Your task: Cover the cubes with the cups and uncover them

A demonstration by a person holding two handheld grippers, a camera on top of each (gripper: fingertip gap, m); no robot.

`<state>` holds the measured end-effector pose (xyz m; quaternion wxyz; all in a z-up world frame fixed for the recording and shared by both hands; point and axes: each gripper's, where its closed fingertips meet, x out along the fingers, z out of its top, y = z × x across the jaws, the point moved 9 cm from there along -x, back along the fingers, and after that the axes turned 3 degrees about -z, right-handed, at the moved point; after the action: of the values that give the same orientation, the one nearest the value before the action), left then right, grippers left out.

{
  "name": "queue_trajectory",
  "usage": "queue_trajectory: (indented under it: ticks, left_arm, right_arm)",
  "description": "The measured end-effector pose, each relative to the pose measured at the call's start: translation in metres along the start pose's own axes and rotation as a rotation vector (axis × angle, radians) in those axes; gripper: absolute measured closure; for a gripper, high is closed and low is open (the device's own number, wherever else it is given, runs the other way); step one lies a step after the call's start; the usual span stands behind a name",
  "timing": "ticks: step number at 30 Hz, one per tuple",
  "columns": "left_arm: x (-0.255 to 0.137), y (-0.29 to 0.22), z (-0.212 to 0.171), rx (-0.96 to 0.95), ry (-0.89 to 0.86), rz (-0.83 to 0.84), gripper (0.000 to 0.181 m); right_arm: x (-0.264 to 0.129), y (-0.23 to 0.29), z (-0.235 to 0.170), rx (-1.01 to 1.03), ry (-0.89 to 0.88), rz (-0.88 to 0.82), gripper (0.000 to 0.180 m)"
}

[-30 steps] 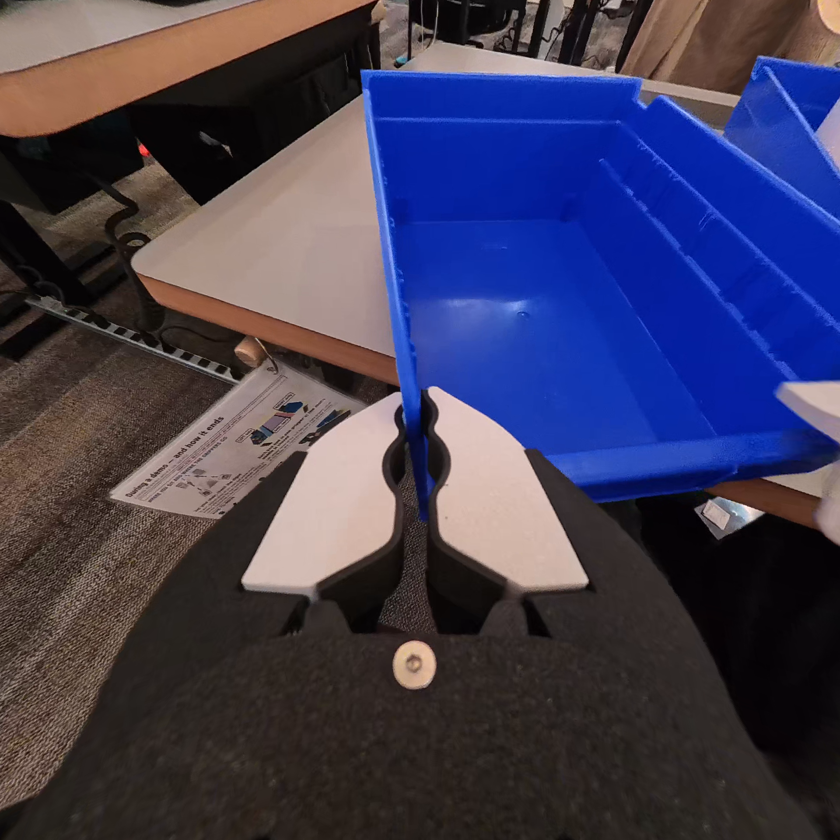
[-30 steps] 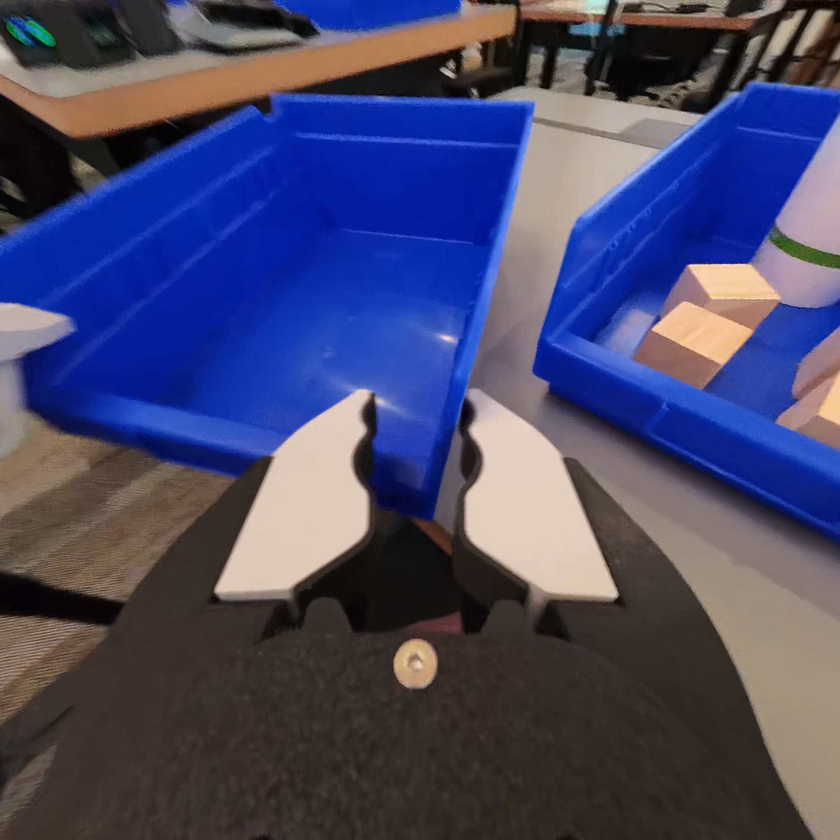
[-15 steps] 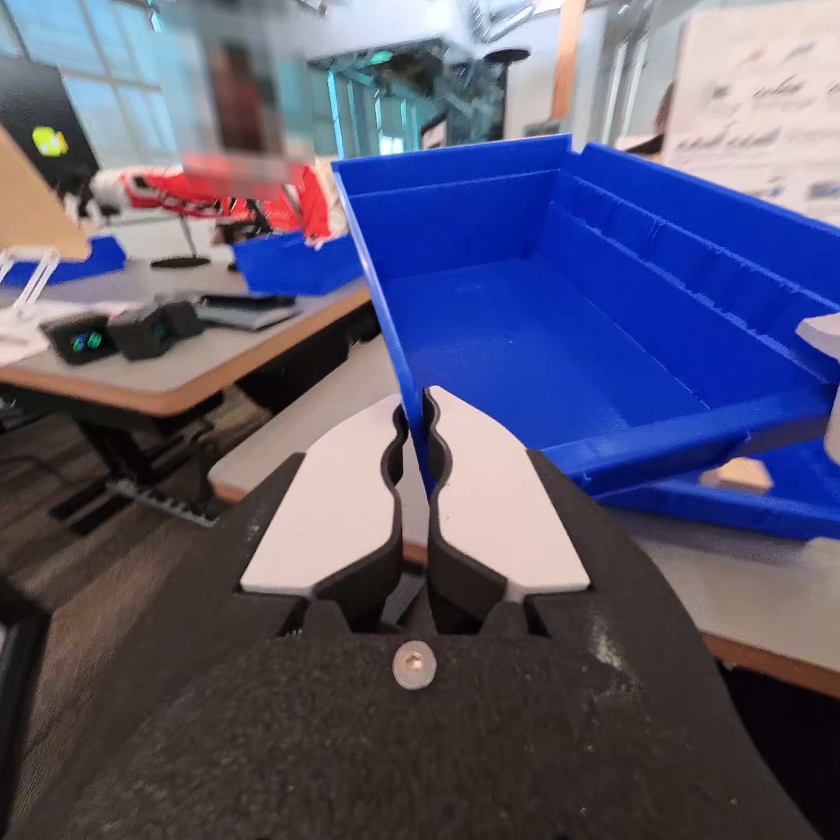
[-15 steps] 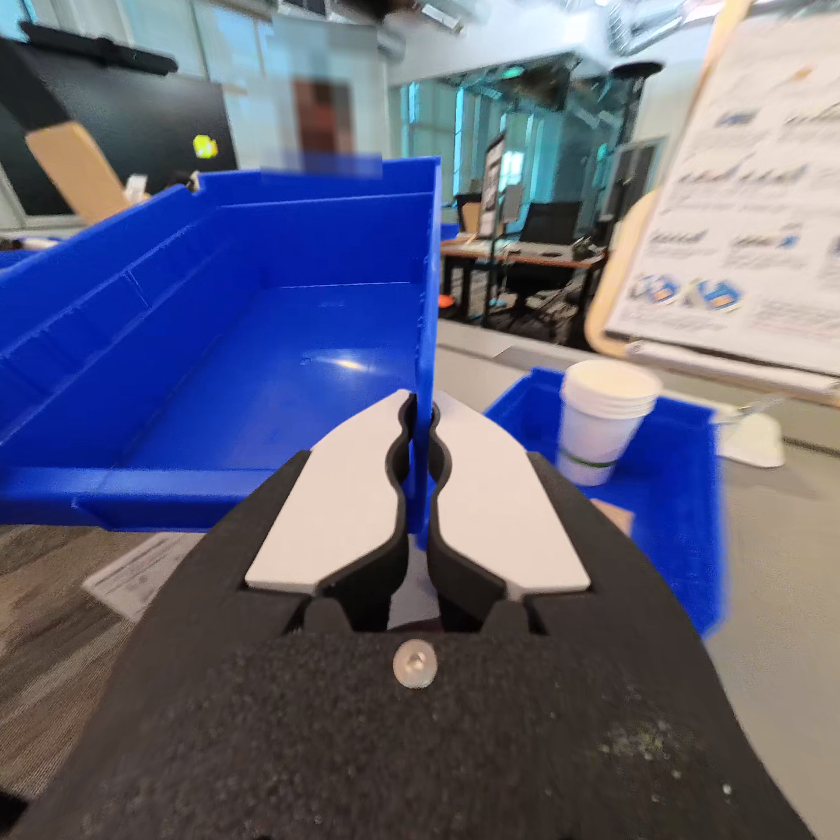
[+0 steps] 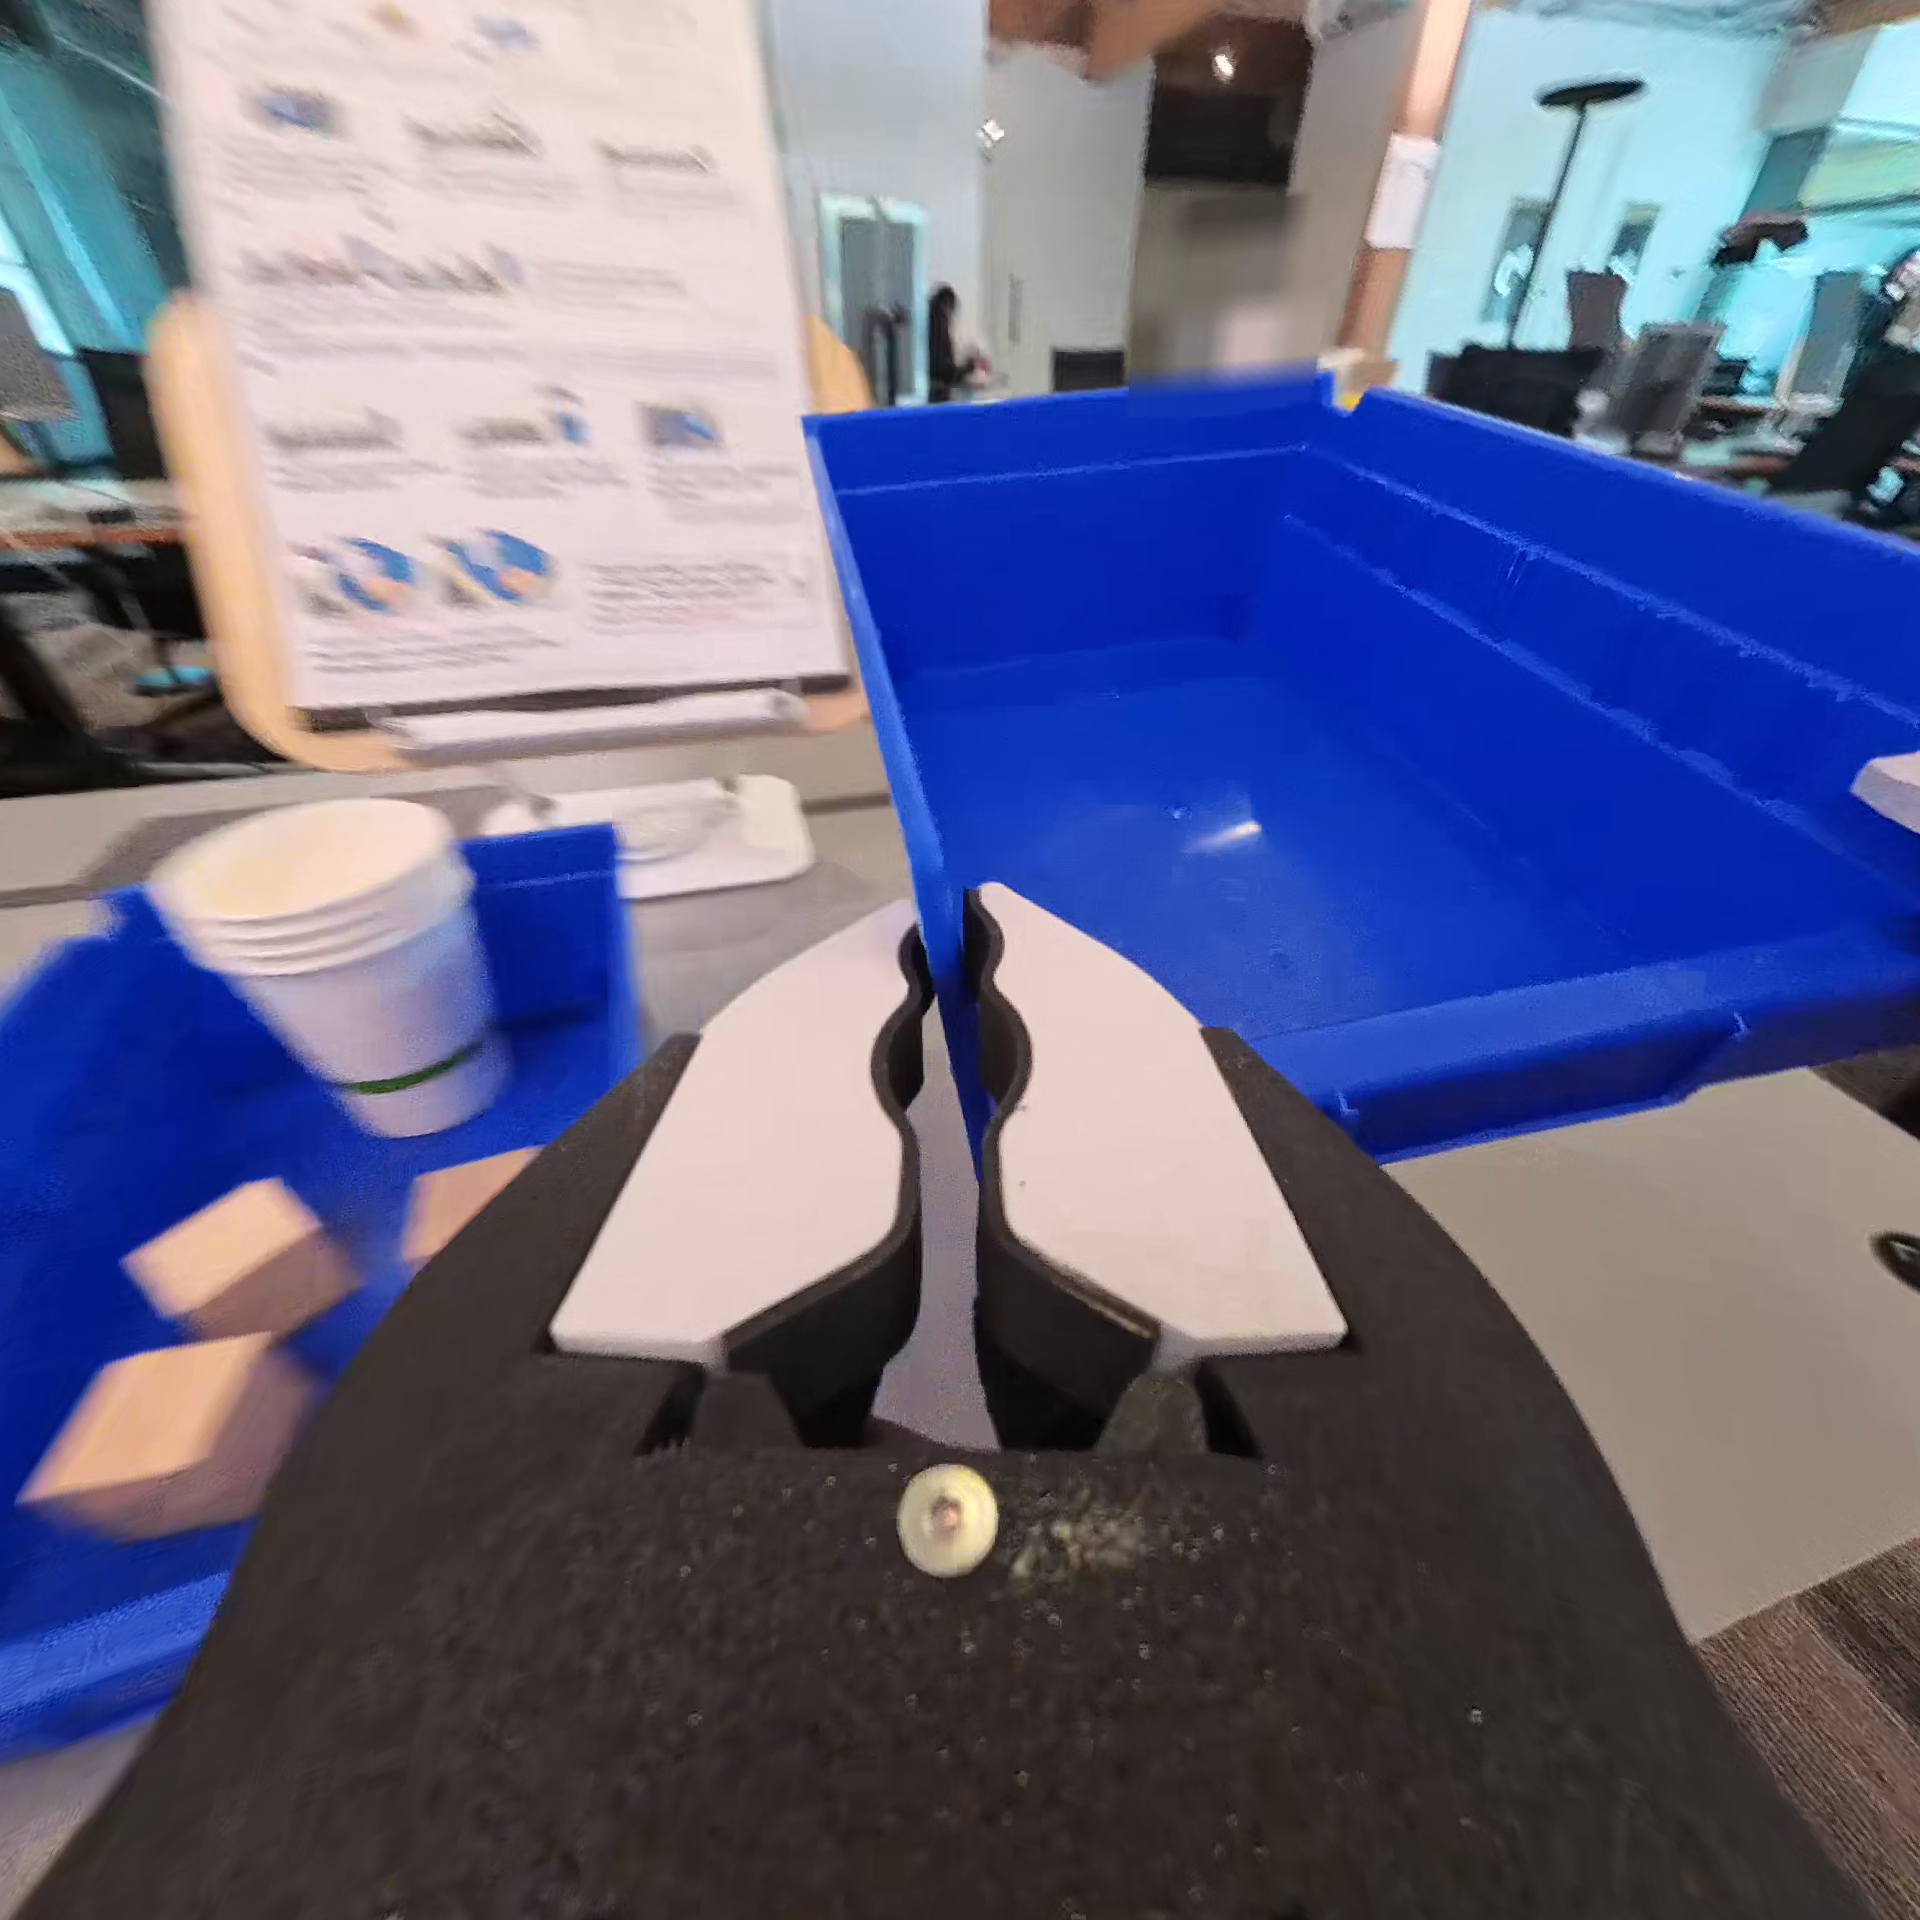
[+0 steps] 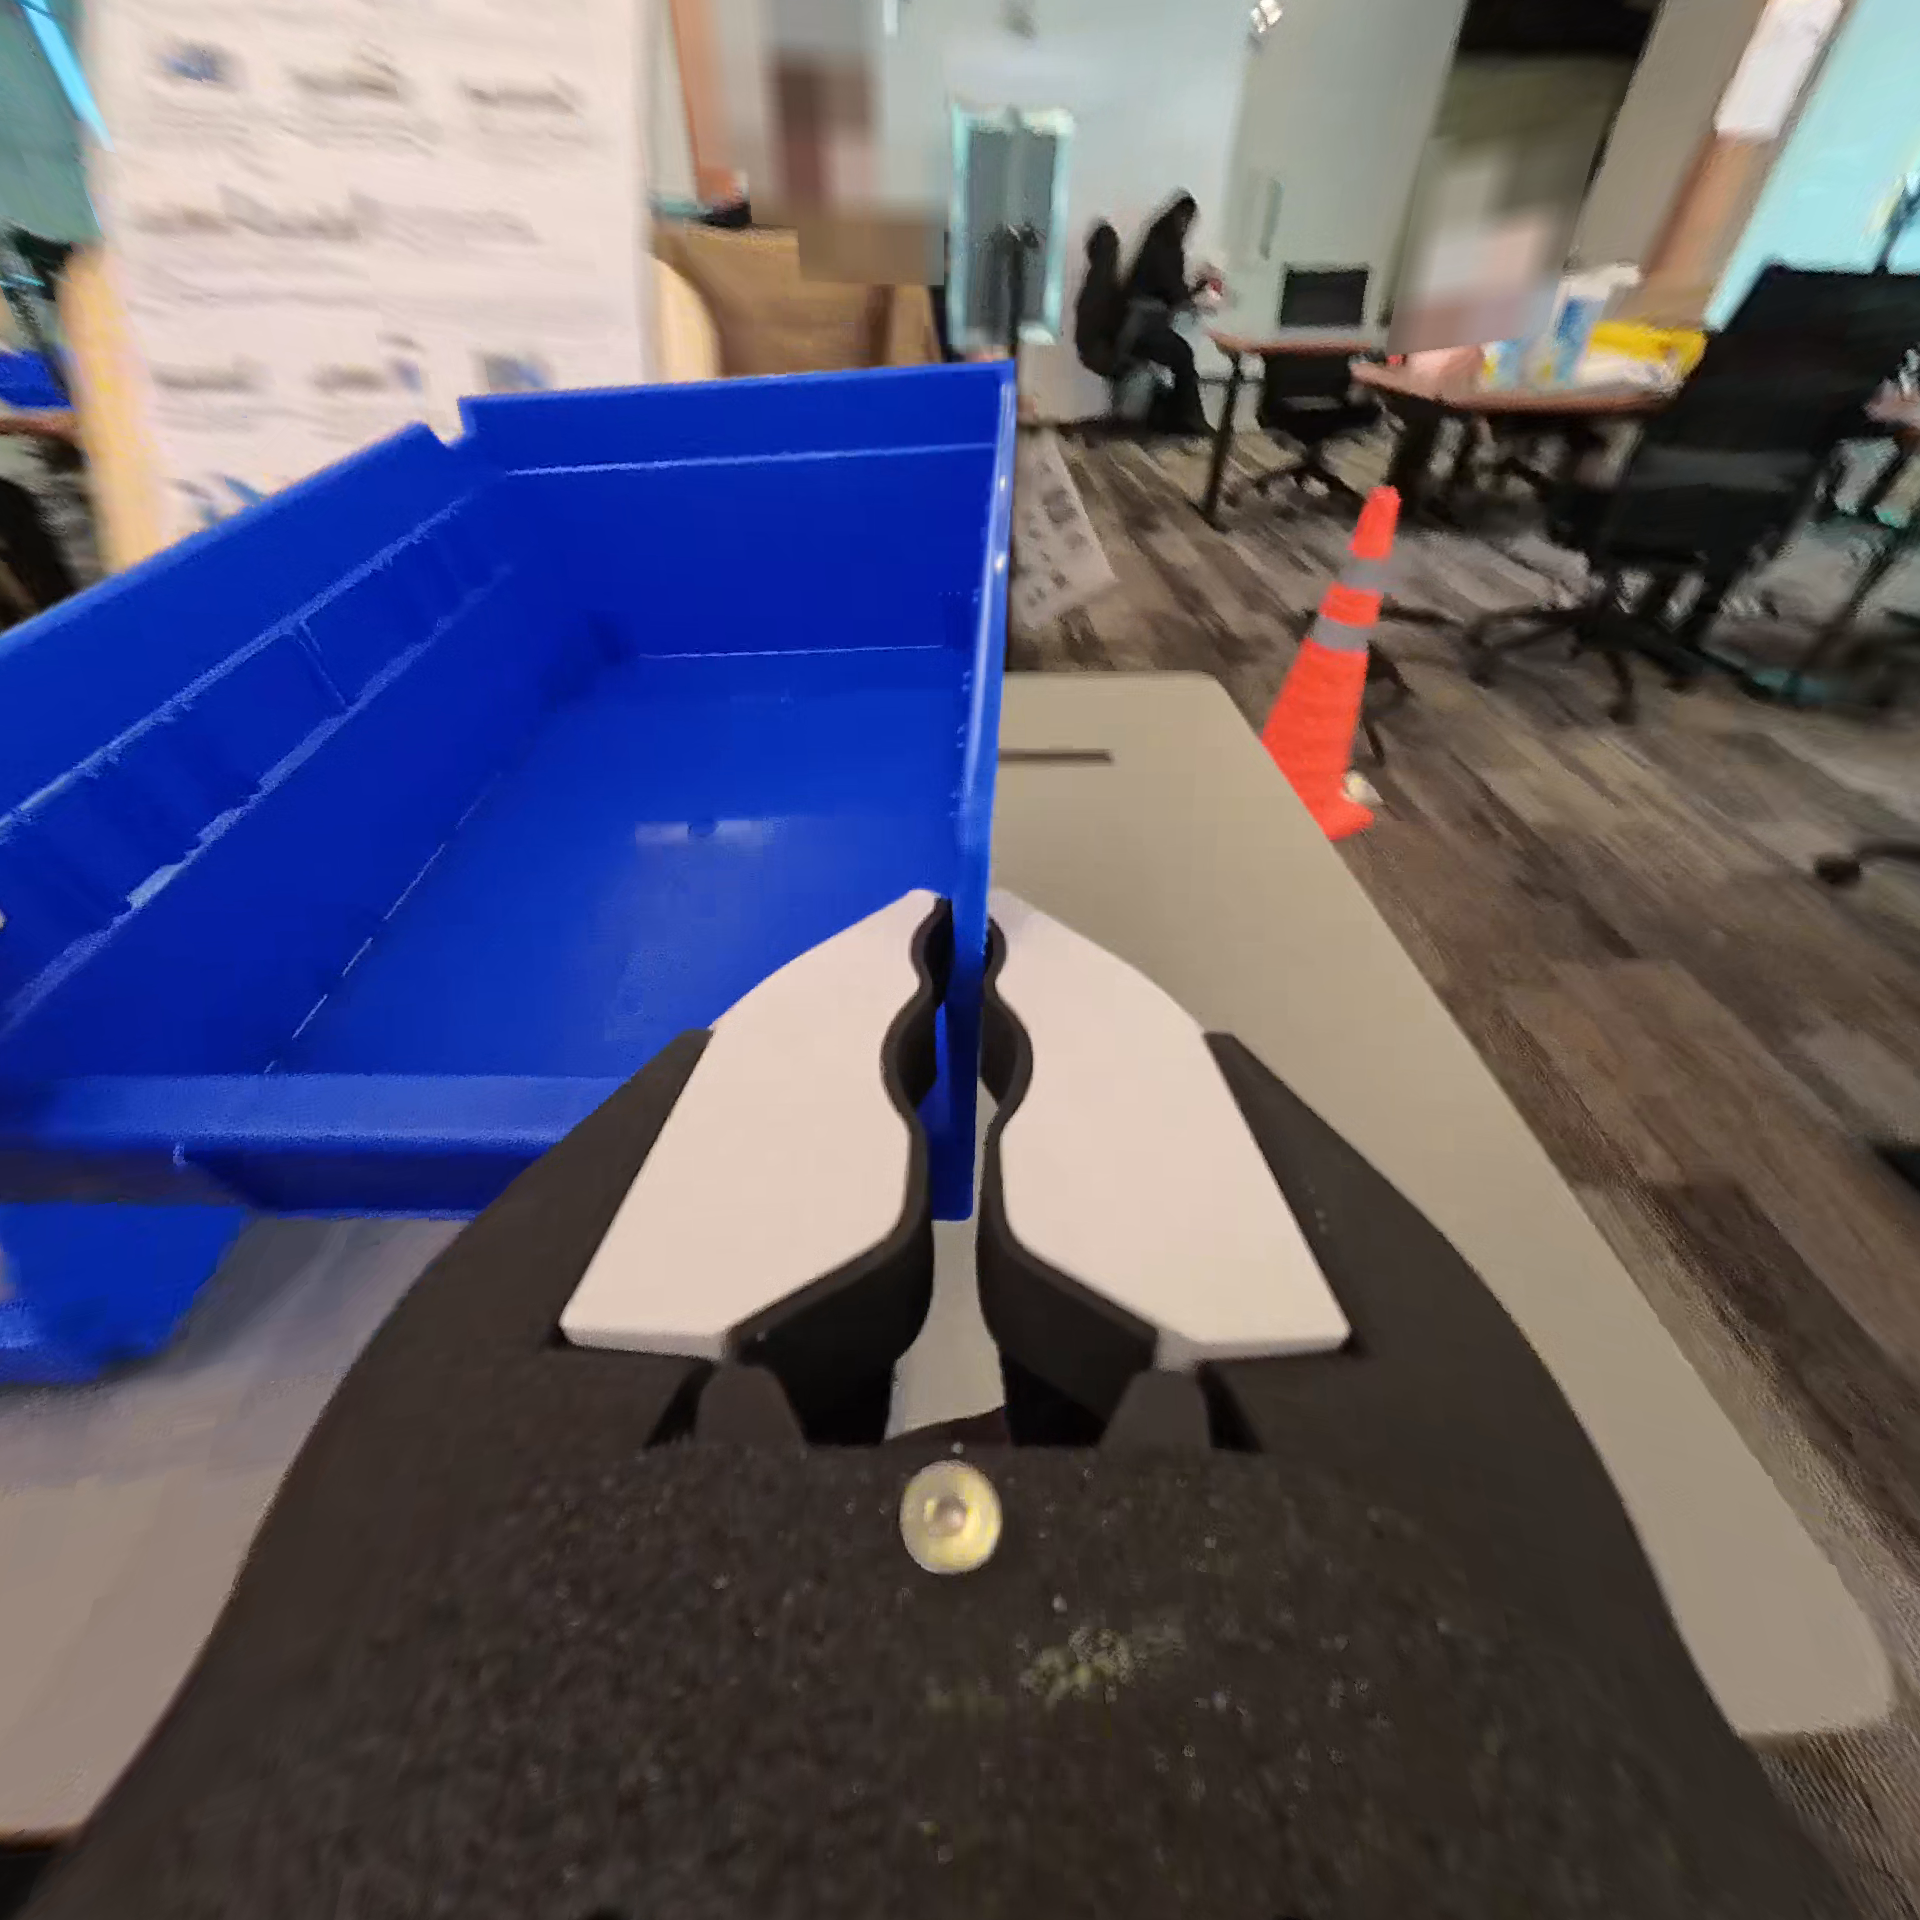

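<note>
Both grippers pinched nearly closed on opposite side walls of the empty blue bin [image 5: 1351, 831]: left gripper [image 5: 948, 925], right gripper [image 6: 966, 925]. Best kept level and set down on bare desk [image 6: 1195, 935], clear of the cups [image 5: 343, 935].

I'm in an open-plan office/lab: far desks [image 6: 1507, 390] with black swivel chairs [image 6: 1704, 499], carpet floor [image 6: 1662, 935], orange traffic cone [image 6: 1340, 665], poster on a stand [image 5: 499, 353] far left.
</note>
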<state>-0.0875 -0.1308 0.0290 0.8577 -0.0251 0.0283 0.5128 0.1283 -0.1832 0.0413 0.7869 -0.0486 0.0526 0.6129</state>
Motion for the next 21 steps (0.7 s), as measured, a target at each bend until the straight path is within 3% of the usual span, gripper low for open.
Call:
queue_trajectory:
  ticks: [7, 17, 21]
  left_arm:
    - [0.098, -0.081, -0.06, -0.005, 0.189, -0.079, 0.176]
    - [0.11, -0.104, -0.119, 0.107, 0.272, -0.119, 0.171]
    - [0.11, -0.115, -0.124, 0.139, 0.349, -0.228, 0.132]
  right_arm:
    - [0.066, -0.096, -0.066, 0.072, 0.178, -0.054, 0.177]
    - [0.101, -0.126, -0.123, 0.101, 0.278, -0.011, 0.177]
    - [0.102, -0.128, -0.128, 0.125, 0.275, 0.018, 0.171]
